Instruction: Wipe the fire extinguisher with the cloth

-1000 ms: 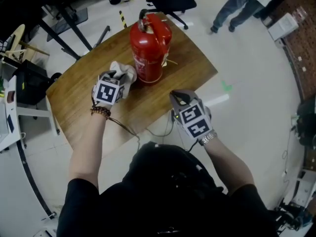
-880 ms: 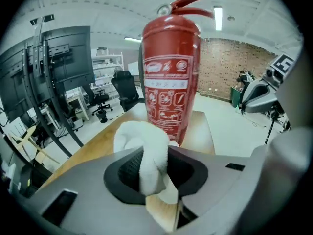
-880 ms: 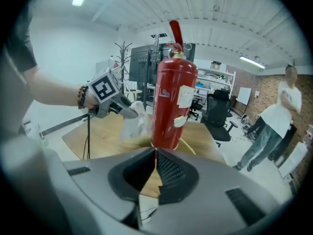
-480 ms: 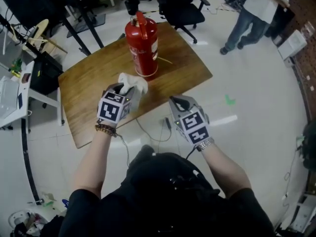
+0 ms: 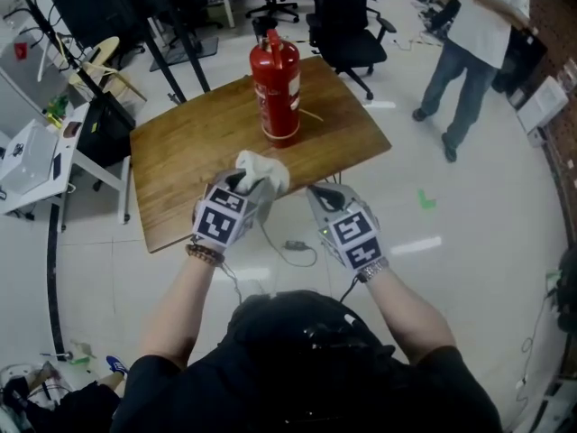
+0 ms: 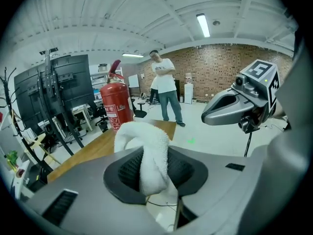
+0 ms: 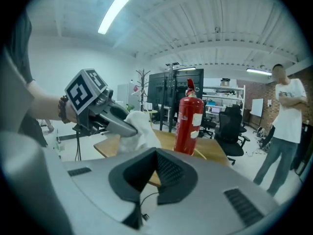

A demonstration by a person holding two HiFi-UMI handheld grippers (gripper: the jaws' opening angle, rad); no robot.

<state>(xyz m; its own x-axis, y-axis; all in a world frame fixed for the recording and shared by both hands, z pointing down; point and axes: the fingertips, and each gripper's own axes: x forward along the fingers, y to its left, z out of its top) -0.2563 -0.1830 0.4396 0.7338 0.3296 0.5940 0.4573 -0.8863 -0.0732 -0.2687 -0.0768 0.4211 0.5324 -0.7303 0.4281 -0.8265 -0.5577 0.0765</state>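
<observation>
The red fire extinguisher [image 5: 275, 84] stands upright near the far edge of the wooden table [image 5: 189, 152]. It also shows in the left gripper view [image 6: 116, 106] and the right gripper view [image 7: 188, 124]. My left gripper [image 5: 251, 180] is shut on a white cloth [image 5: 263, 168], which bulges up between its pads [image 6: 146, 148]. That gripper hangs over the table's near edge, well short of the extinguisher. My right gripper [image 5: 325, 192] is shut with nothing in it, beside the left one and just off the table. From the right gripper view, the left gripper [image 7: 115, 121] and cloth [image 7: 141, 131] sit left of the extinguisher.
A person [image 5: 473, 48] stands on the floor at the far right. Black office chairs [image 5: 347, 25] sit behind the table. A cable with a plug [image 5: 290, 246] lies on the floor below the grippers. A white desk [image 5: 41, 165] and black stands are at the left.
Both grippers have drawn back from the extinguisher towards the table's near edge and risen. The cloth stays in the left gripper. The extinguisher now looks farther off.
</observation>
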